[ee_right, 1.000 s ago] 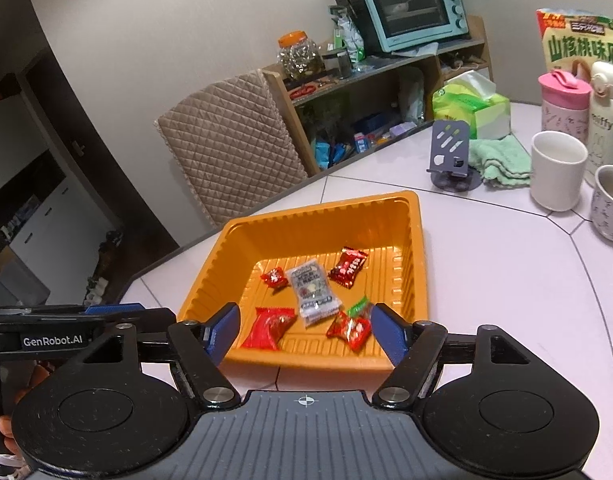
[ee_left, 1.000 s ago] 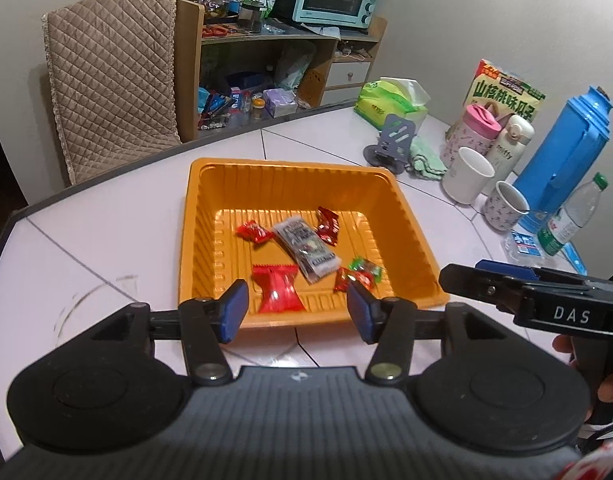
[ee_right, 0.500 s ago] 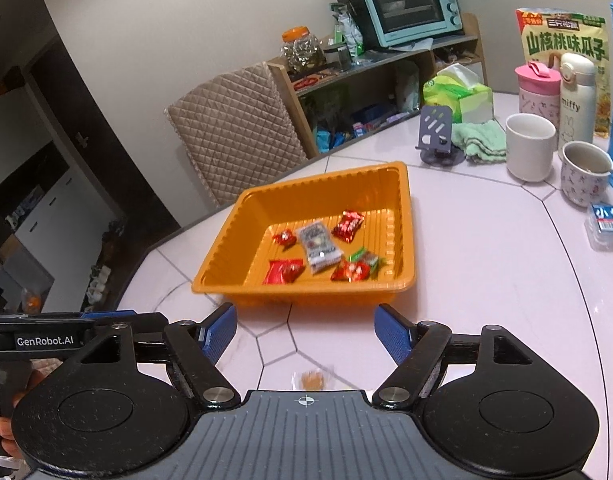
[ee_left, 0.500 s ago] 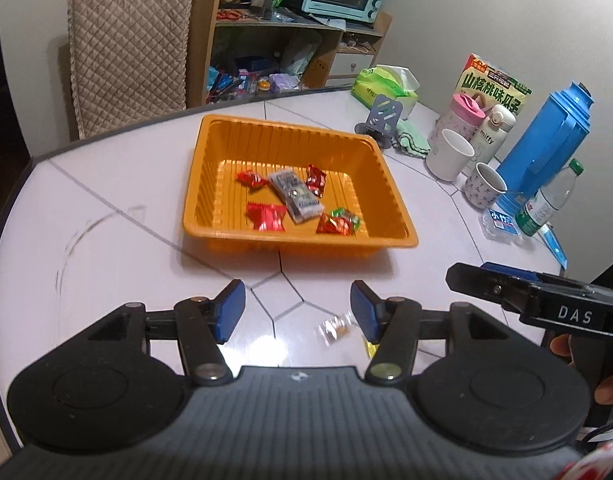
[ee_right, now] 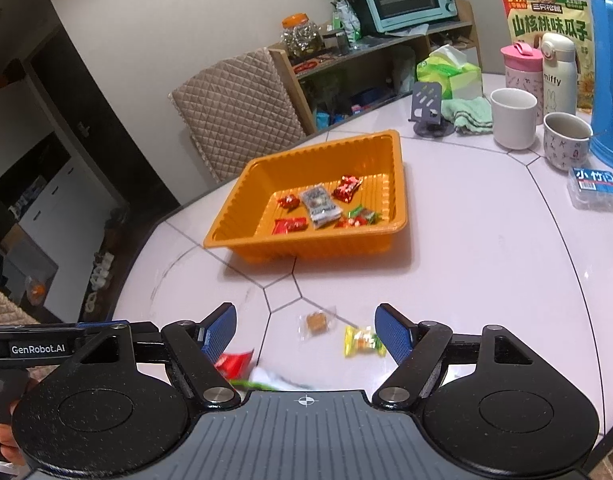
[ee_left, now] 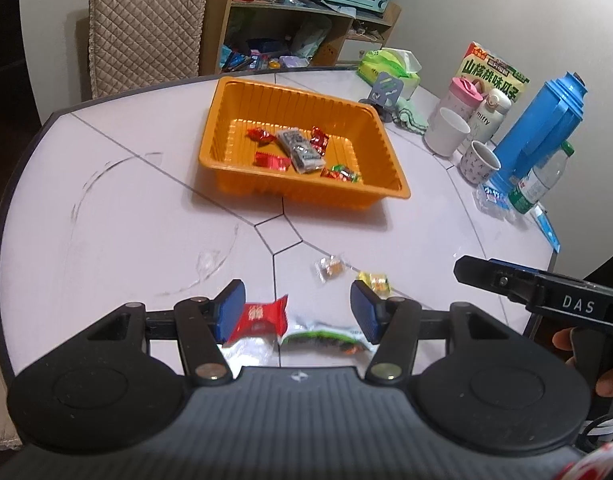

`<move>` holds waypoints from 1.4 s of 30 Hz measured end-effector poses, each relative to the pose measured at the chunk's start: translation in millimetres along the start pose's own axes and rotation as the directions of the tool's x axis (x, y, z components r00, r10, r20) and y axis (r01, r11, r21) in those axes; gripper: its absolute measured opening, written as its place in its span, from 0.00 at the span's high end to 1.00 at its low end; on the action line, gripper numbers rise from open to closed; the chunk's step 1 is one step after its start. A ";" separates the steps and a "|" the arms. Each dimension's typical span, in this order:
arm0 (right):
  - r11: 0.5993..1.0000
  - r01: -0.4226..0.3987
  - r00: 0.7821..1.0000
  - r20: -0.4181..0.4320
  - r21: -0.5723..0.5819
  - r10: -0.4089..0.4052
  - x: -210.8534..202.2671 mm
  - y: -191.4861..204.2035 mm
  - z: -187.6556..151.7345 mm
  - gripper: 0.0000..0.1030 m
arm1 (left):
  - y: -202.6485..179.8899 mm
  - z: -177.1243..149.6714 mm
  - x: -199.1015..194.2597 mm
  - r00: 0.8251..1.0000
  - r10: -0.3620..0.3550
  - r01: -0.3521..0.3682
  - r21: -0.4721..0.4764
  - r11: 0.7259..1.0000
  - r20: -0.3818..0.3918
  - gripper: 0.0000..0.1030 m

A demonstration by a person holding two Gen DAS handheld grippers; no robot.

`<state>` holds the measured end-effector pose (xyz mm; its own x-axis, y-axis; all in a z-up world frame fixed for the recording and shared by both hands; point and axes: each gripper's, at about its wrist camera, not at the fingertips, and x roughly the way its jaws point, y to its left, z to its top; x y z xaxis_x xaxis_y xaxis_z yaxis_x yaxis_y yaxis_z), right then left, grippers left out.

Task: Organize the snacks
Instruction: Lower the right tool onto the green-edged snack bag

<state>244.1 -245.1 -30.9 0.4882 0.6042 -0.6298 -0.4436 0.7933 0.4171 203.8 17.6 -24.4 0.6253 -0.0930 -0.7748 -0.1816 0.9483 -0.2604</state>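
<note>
An orange tray [ee_left: 226,100] [ee_right: 262,168] on the white table holds several wrapped snacks, mostly red, with one grey packet [ee_left: 300,150]. Loose snacks lie on the table near me: a clear-wrapped brown candy [ee_left: 331,268] [ee_right: 316,321], a yellow candy [ee_left: 376,281] [ee_right: 362,342], a red packet [ee_left: 260,318] [ee_right: 234,362] and a green-and-white packet [ee_left: 326,338]. My left gripper [ee_left: 296,310] is open and empty above the red and green packets. My right gripper [ee_right: 306,332] is open and empty above the brown and yellow candies.
At the right stand two cups [ee_left: 446,132], a pink bottle [ee_left: 464,94], a white bottle, a blue thermos [ee_left: 542,128], a water bottle [ee_left: 540,182] and a snack bag [ee_left: 492,72]. A phone stand [ee_right: 428,110], cloth and tissue pack sit behind the tray. A chair [ee_right: 230,116] stands at the far edge.
Both grippers have pulled back from the tray toward the near table edge. The loose snacks on the table have come into view under them. Both stay open.
</note>
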 end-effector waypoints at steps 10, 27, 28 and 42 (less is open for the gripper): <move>1.000 0.008 0.998 -0.057 -0.019 -0.009 -6.8 4.9 -28.6 0.26 | 0.8 -24.6 -5.7 1.000 -0.001 0.001 -0.024 1.000 -0.029 0.47; 0.999 0.024 0.989 -0.143 -0.038 -0.029 -3.6 5.6 -60.3 0.26 | 1.5 -55.9 -0.6 0.996 0.023 -0.026 -0.033 0.999 -0.086 0.47; 0.999 0.025 0.989 -0.147 -0.038 -0.031 -2.7 5.5 -61.5 0.26 | 2.0 -57.3 -0.3 0.996 0.024 -0.028 -0.035 0.999 -0.088 0.47; 0.997 0.068 0.980 -0.183 -0.040 -0.074 12.0 -4.9 -74.4 0.26 | 5.7 -61.3 12.6 0.994 0.044 -0.047 -0.032 0.998 -0.102 0.47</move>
<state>196.2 -247.4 -89.2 0.3743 0.5197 -0.7680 -0.4387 0.8289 0.3471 164.2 3.2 -70.9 0.5364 -0.0817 -0.8400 -0.2350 0.9415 -0.2416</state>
